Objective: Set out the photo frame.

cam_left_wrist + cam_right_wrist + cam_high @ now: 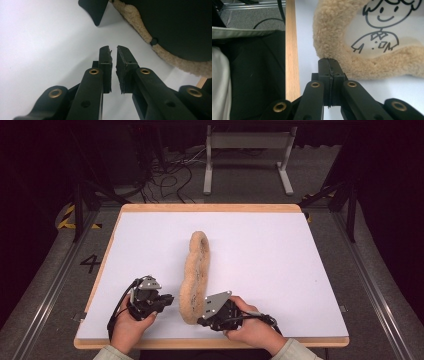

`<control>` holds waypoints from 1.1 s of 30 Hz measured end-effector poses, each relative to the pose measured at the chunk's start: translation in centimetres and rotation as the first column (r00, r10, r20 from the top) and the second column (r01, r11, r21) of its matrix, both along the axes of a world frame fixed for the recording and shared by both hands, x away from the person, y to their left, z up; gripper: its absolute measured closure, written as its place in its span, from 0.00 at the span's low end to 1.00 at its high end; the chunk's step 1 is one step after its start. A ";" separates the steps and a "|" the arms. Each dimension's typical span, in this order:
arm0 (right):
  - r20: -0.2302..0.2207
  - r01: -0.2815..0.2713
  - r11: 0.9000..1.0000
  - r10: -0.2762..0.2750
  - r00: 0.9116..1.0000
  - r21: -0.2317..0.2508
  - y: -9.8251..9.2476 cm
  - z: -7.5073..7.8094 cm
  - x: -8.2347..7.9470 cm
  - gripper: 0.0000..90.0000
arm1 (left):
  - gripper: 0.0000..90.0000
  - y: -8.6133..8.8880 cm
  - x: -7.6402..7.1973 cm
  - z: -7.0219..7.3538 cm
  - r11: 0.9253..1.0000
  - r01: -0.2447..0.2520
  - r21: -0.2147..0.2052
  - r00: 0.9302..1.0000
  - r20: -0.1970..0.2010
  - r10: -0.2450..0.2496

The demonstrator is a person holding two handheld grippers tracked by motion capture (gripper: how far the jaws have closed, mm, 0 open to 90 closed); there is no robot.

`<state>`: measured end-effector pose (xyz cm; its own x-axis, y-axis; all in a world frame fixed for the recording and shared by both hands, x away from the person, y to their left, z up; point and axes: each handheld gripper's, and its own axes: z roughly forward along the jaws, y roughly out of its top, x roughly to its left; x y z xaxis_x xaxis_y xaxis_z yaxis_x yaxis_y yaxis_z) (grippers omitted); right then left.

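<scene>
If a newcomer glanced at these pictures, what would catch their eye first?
Most striking is the long tan fleecy pad lying down the middle of the white table top. The left claw and right claw flank its near end. The right gripper view shows a cartoon figure drawing on it.

Fleece pouch [196, 272]: near end hidden behind right gripper [209, 319] in high view. In right gripper view, pouch [337, 32] cut off by top and right edges; drawn figure [379, 27] on it loses head top at top edge. In left gripper view, dark blurred body [180, 25] covers most of pouch [140, 23].
</scene>
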<state>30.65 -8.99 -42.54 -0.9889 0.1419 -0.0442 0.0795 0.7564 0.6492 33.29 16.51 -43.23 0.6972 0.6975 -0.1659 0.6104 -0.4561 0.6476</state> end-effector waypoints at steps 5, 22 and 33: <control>0.025 -0.002 1.000 0.002 1.000 0.013 1.2 -0.2 0.1 1.00 | 0.92 0.6 -0.1 0.0 1.000 -0.021 -0.005 1.000 0.006 0.021; 0.059 0.086 0.996 -0.088 0.994 0.030 1.3 -0.8 1.2 0.93 | 0.79 3.2 -1.9 1.4 0.985 -0.094 -0.142 0.993 0.055 0.102; 0.056 0.240 0.967 -0.245 0.968 0.088 -3.3 0.6 3.1 0.90 | 0.44 2.5 -4.7 4.6 0.952 -0.073 -0.298 0.987 0.117 0.113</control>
